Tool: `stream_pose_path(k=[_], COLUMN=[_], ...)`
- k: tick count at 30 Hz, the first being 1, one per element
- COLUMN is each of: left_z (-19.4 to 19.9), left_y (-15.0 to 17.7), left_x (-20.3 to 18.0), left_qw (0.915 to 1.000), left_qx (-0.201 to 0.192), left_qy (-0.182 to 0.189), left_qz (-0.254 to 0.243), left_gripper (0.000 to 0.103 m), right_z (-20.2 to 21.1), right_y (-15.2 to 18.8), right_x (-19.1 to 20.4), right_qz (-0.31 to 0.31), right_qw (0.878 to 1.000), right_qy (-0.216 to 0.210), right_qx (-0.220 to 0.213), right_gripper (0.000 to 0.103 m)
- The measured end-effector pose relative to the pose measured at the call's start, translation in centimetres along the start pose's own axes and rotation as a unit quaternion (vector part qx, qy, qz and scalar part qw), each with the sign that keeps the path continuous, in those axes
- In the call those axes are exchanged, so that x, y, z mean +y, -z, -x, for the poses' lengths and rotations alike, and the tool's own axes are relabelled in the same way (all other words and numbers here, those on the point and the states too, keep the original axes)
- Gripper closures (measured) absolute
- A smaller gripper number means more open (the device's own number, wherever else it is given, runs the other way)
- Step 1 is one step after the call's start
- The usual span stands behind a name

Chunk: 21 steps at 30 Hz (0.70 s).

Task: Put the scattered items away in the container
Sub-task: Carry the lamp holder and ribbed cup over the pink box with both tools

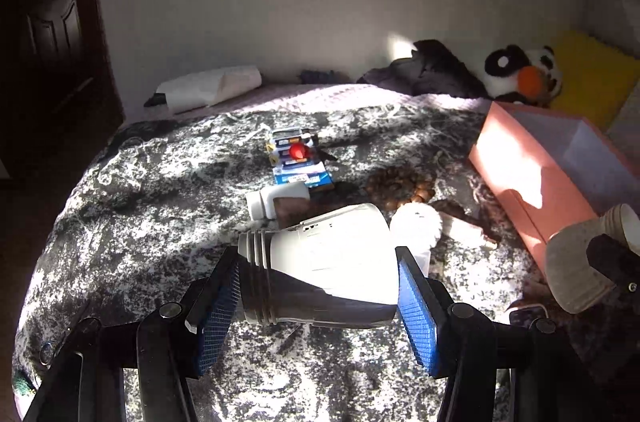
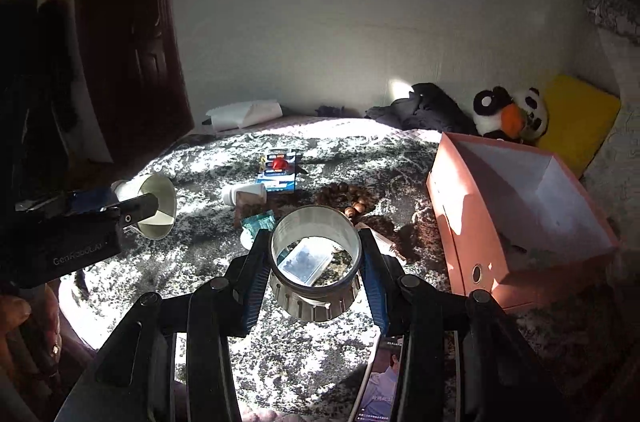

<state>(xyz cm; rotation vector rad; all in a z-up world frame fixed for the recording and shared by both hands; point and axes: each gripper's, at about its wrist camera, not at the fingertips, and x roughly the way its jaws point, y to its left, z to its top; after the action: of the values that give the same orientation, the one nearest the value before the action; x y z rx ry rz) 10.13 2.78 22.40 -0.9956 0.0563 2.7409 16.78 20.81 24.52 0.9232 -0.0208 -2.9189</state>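
My left gripper (image 1: pixel 318 296) is shut on a white flashlight body (image 1: pixel 320 262), held sideways above the bed; it also shows at the left of the right wrist view (image 2: pixel 154 206). My right gripper (image 2: pixel 316 278) is shut on a metal lens ring (image 2: pixel 316 262), also seen at the right edge of the left wrist view (image 1: pixel 580 262). The pink box (image 2: pixel 480 214) stands open on the right of the bed. A battery pack with a red item (image 1: pixel 298 160), a white bottle (image 1: pixel 276 202) and brown beads (image 1: pixel 400 188) lie on the patterned blanket (image 1: pixel 160 202).
A panda plush (image 2: pixel 508 114), a yellow cushion (image 2: pixel 576 110) and dark clothes (image 2: pixel 424 110) lie by the wall. A white pillow (image 1: pixel 212 86) sits at the far left. A phone (image 2: pixel 384 378) lies below my right gripper. A dark door (image 2: pixel 132 62) is left.
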Motion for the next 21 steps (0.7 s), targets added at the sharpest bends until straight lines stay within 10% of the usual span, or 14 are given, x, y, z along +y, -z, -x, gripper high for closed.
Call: stream_pose_path(k=[21], left_z=[0.9], left_y=[-3.9], left_x=[-20.7], left_qw=[0.9822], left_qx=[-0.017], left_qy=[0.120], left_qz=[-0.143], left_gripper=[0.040], right_z=[9.2], right_y=[2.3], right_x=[-17.6], right_qz=[-0.103], right_qw=[0.987], right_qy=[0.121], right_qx=[-0.037], right_gripper=[0.058])
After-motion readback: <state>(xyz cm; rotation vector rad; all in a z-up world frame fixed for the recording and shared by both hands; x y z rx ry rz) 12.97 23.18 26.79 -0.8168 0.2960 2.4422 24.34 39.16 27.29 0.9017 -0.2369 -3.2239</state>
